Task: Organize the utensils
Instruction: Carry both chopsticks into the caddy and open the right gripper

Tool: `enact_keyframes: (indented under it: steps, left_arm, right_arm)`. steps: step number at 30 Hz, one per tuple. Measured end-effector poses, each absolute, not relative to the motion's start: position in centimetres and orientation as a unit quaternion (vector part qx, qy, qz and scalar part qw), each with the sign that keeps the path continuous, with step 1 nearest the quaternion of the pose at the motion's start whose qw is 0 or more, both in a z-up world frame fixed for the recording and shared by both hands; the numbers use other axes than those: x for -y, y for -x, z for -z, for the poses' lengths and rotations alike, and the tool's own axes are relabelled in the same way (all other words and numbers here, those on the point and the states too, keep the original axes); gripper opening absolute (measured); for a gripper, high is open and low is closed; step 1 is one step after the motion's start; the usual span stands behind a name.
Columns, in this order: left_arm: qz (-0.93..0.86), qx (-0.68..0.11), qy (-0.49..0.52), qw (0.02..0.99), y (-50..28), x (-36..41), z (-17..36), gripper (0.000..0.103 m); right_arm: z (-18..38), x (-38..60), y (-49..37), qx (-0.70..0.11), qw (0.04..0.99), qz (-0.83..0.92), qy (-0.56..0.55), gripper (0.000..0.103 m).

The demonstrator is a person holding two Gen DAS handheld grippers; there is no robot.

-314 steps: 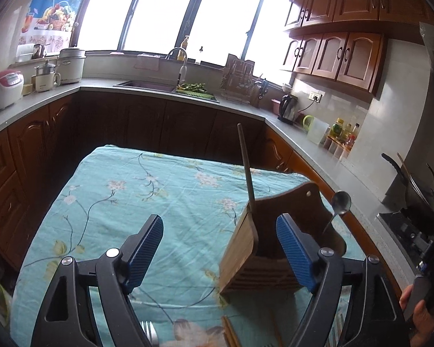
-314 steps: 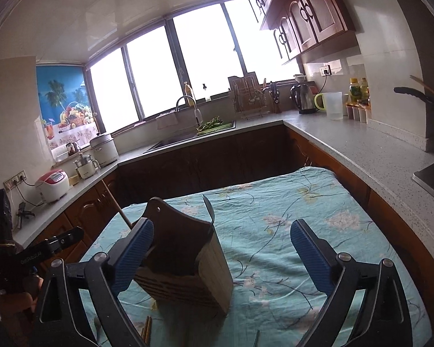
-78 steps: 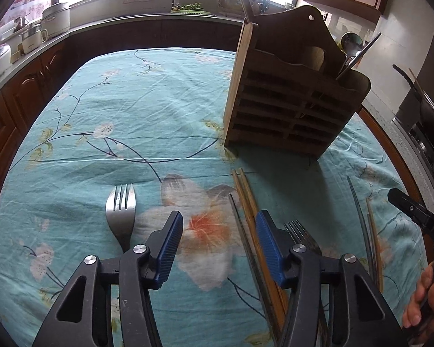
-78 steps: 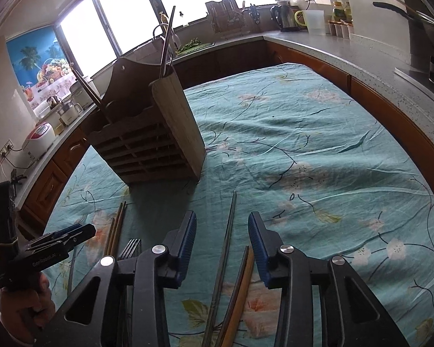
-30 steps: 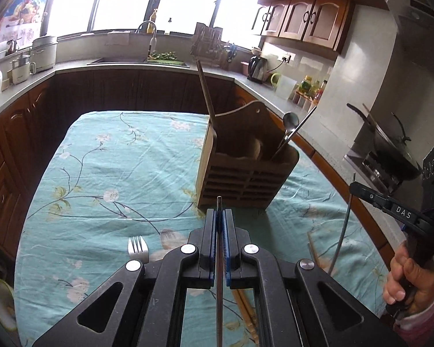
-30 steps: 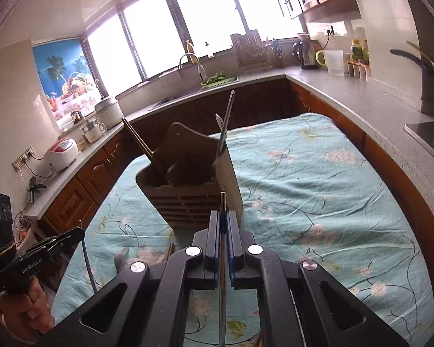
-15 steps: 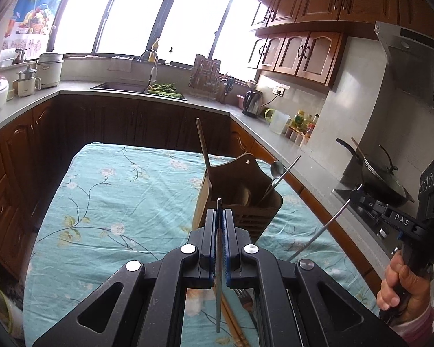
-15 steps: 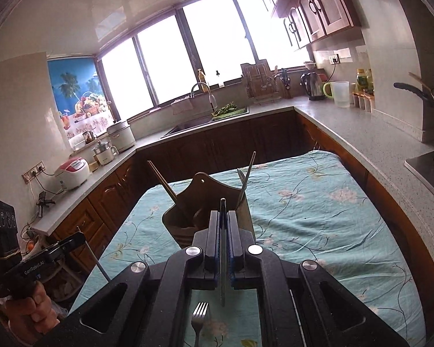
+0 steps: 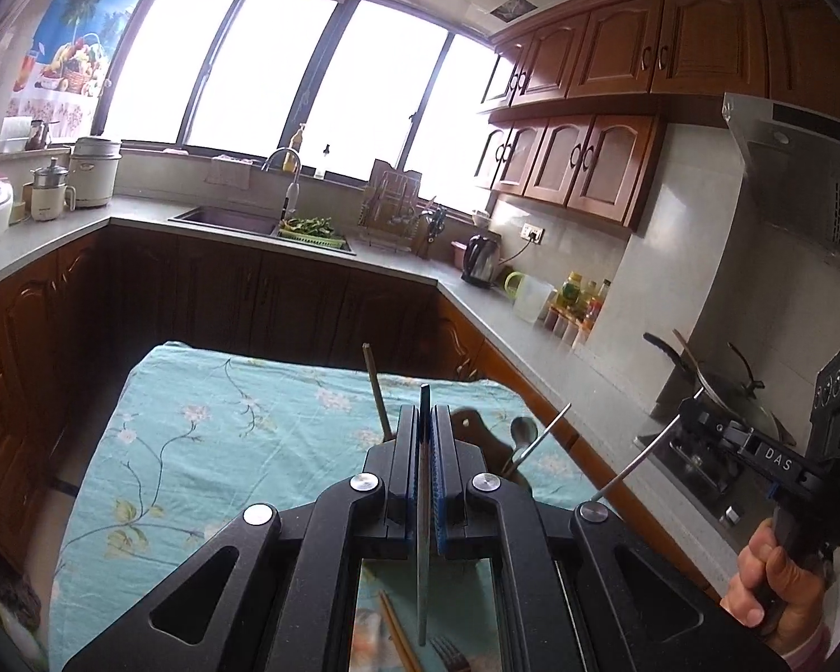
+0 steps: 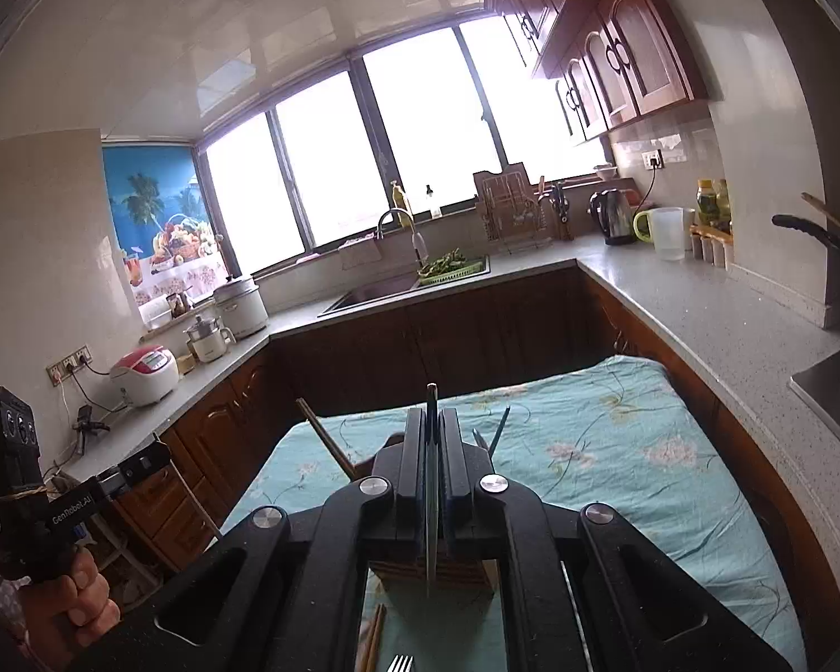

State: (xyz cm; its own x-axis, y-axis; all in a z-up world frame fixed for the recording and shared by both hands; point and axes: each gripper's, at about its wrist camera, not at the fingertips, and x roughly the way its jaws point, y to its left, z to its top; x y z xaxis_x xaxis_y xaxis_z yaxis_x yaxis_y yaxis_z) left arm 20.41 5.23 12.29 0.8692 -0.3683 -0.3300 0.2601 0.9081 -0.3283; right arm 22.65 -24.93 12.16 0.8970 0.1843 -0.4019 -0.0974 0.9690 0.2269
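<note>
Kitchen surface (image 9: 207, 448) under teal floral cloth: wooden holder (image 10: 431, 565) stands just below and ahead of both tongs, each pinching one metal chopstick upright, left tongs (image 9: 424, 442), right tongs (image 10: 432, 448), right seemingly nearer overhead.

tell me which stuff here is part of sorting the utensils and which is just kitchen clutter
Job:
left gripper and right gripper, each shut on a metal chopstick
wooden holder
wooden chopsticks
fork

Clutter:
kettle
rice cooker
sink
</note>
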Motion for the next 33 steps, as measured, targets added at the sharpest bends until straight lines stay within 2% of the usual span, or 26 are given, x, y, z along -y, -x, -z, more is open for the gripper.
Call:
enact_keyframes:
  steps: [7,14,25,33]
  left_arm:
    - [0.164,-0.151,0.141,0.965,-24.2,-4.8,-13.7,0.002]
    - [0.143,-0.131,0.146,0.970,-28.5,-3.4,-10.7,0.002]
    - [0.121,-0.194,0.147,0.962,-33.4,-0.7,-2.7,0.002]
    - [0.123,-0.222,0.147,0.956,-35.3,-1.4,-1.8,0.003]
  right_arm:
    - [-13.8,25.0,-26.1,-0.192,0.974,-0.063,-0.099,0.004]
    - [-11.4,25.1,-28.9,-0.209,0.971,-0.055,-0.097,0.004]
    - [-5.0,24.7,-30.5,-0.273,0.955,-0.056,-0.105,0.004]
    - [-3.8,25.4,-31.0,-0.291,0.948,-0.053,-0.114,0.004]
